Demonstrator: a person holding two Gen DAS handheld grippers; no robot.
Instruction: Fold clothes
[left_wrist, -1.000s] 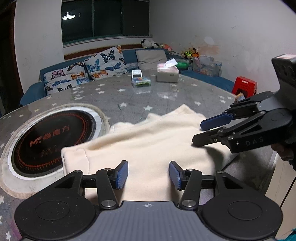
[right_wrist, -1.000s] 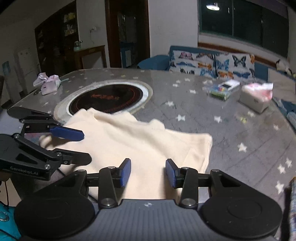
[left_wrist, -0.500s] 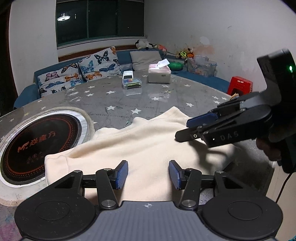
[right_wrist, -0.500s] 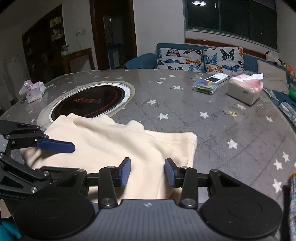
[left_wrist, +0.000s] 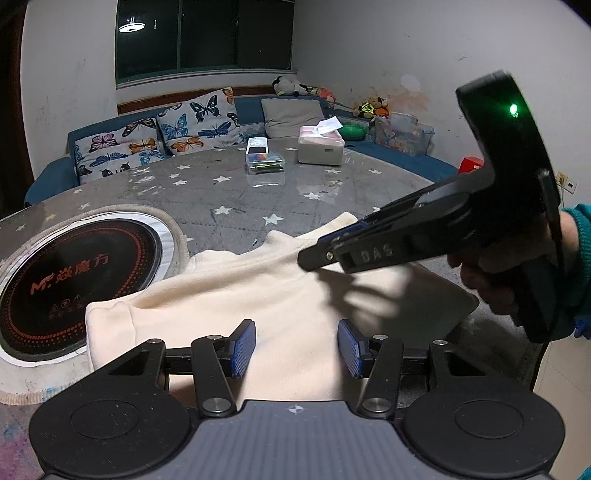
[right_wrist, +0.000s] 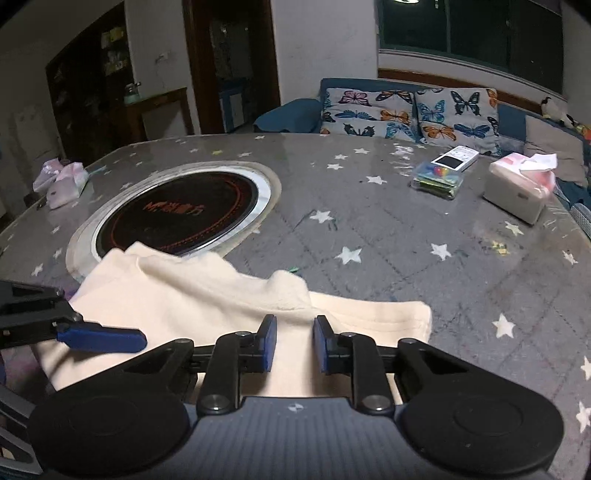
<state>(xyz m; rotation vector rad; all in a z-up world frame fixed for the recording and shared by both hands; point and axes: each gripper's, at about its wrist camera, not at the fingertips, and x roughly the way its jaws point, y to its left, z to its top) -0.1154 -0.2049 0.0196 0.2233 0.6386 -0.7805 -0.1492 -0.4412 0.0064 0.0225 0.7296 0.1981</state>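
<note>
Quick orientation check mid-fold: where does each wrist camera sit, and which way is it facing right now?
Left wrist view: on the left claw, looking across the cream garment toward the butterfly cushions; the right claw and the hand holding it show at right.
Right wrist view: on the right claw, whose jaws have just been closing, with garment under them; facing the round cooktop; the left claw's finger pokes in at left.
Shared: garment, cooktop, tissue box, cushions.

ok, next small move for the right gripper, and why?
Probably finish closing on the cloth. The right gripper has just been narrowing its jaws over the cream garment, with cloth between the pads but seemingly not yet pinched. The left gripper hangs open over the near edge.
</note>
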